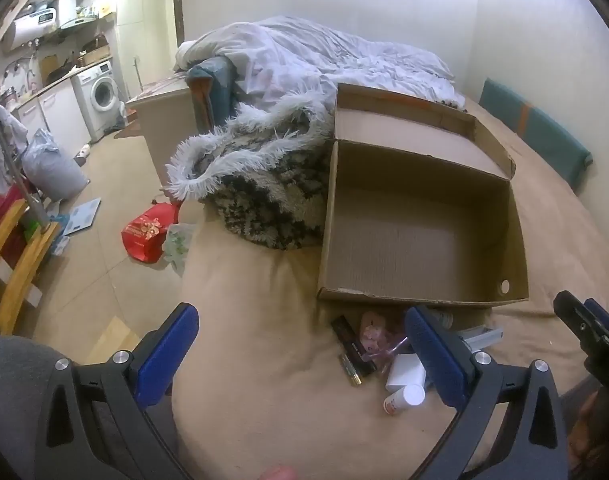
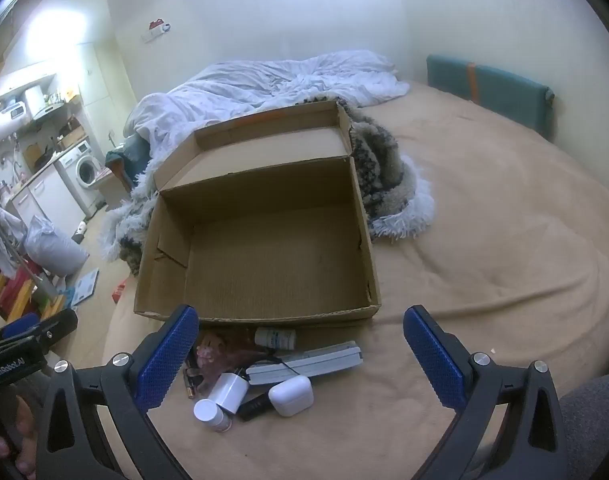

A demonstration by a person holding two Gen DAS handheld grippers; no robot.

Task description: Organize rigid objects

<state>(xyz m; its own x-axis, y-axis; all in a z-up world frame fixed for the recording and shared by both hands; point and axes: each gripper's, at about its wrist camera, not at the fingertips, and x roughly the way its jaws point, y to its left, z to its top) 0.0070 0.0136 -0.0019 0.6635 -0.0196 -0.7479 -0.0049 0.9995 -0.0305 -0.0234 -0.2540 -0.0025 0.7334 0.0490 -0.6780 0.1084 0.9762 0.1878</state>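
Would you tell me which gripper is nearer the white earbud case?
Right. The right gripper has the white earbud case between its open fingers; the left gripper hovers further left, over the dark tubes.

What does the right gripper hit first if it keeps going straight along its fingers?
Probably the front wall of the open brown cardboard box, just past the small white items on the beige bedcover. The open right gripper holds nothing; depth is uncertain.

The left gripper hangs over a tan bedsheet, blue pads spread wide with nothing between them. Ahead lies an open cardboard box, its floor bare. Just before its near wall lie a dark lipstick tube, a pink packet, a white charger block and a small white-capped bottle. A furry blanket touches the box's left wall.
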